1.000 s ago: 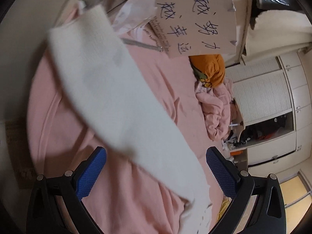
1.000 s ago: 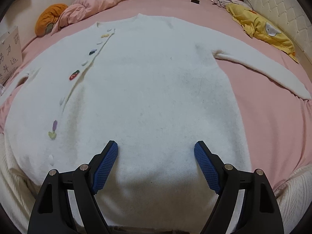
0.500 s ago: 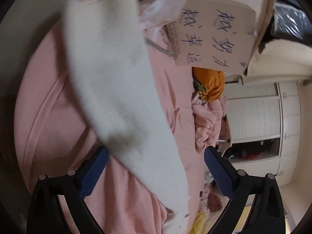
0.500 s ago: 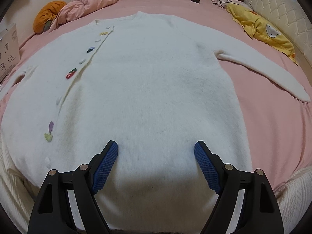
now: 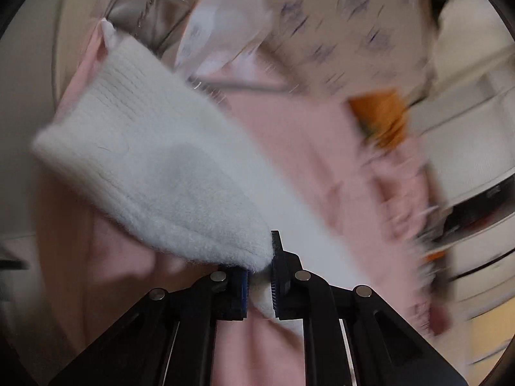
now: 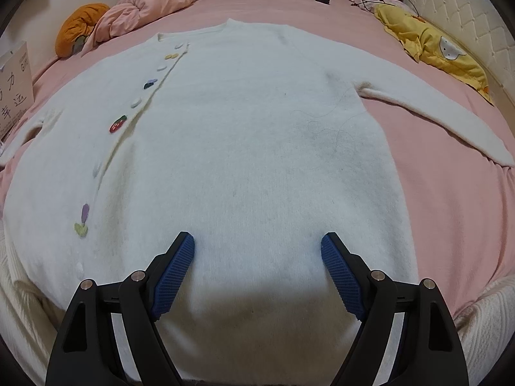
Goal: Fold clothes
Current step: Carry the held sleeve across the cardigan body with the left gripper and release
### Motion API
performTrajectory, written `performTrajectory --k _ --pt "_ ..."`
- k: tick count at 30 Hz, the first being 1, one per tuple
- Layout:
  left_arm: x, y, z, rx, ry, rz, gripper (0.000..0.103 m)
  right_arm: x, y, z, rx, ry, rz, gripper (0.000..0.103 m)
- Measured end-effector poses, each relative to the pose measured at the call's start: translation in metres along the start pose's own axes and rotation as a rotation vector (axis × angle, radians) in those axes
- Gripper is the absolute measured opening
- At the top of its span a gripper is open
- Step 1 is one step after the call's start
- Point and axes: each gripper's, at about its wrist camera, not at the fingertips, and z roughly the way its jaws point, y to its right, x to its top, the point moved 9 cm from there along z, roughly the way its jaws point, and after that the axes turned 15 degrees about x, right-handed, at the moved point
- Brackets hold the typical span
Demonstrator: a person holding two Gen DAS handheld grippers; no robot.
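So my left gripper is clamped tight on the white sleeve, blue pads pinching the fuzzy knit right at the tips. The ribbed cuff end sticks out ahead and to the left of the jaws, over the pink bedsheet. That view's pretty blurry, but further out there's a cardboard sign with handwriting and something orange off to the right.

My right gripper is spread wide, nothing between the pads, hovering over the lower part of the white cardigan, which lies flat straight ahead. Its little colourful buttons run up the left of my jaws, other sleeve reaching out right. Past it: pink duvet, yellow plush.
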Motion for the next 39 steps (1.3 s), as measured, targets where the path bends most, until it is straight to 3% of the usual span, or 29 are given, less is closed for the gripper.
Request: performTrajectory --k 2,4,7,10,16,21,25,27,29,31,32,35,39 --pt "0.007 0.010 -0.012 -0.057 0.020 -0.027 0.012 0.000 0.000 -0.001 0.005 0.001 -0.002 0.081" --pt "0.013 0.034 -0.030 -0.077 0.067 0.024 0.012 0.001 0.001 -0.001 0.009 0.002 0.004 0.081" --pt "0.007 0.090 -0.052 -0.066 0.141 0.219 0.012 0.003 0.001 0.000 0.017 0.007 0.017 0.081" --pt "-0.025 0.164 -0.069 -0.042 0.207 0.476 0.012 0.005 0.002 -0.002 0.039 0.015 0.031 0.081" --pt "-0.153 0.305 -0.080 -0.046 0.289 0.942 0.012 0.009 0.005 -0.006 0.105 0.034 0.080 0.081" --pt "-0.318 0.381 -0.087 -0.132 0.338 1.292 0.012 0.014 0.008 -0.016 0.168 0.067 0.119 0.081" --pt "-0.470 0.382 -0.066 -0.135 0.360 1.668 0.012 0.018 0.011 -0.022 0.193 0.086 0.138 0.081" --pt "-0.537 0.356 -0.039 -0.082 0.354 1.891 0.012 0.019 0.012 -0.022 0.203 0.083 0.151 0.081" --pt "-0.583 0.328 -0.012 0.014 0.419 2.084 0.012 0.019 0.014 -0.021 0.225 0.080 0.172 0.081" --pt "-0.603 0.319 -0.004 0.071 0.573 2.180 0.010 0.019 0.017 -0.022 0.243 0.080 0.193 0.081" --pt "-0.604 0.319 -0.004 0.087 0.611 2.195 0.010 0.020 0.018 -0.022 0.251 0.081 0.204 0.081" --pt "-0.602 0.320 -0.004 0.145 0.638 2.269 0.011 0.022 0.022 -0.021 0.278 0.083 0.242 0.081" --pt "-0.616 0.305 0.004 0.345 0.877 2.610 0.011 0.024 0.026 -0.020 0.294 0.083 0.273 0.081"
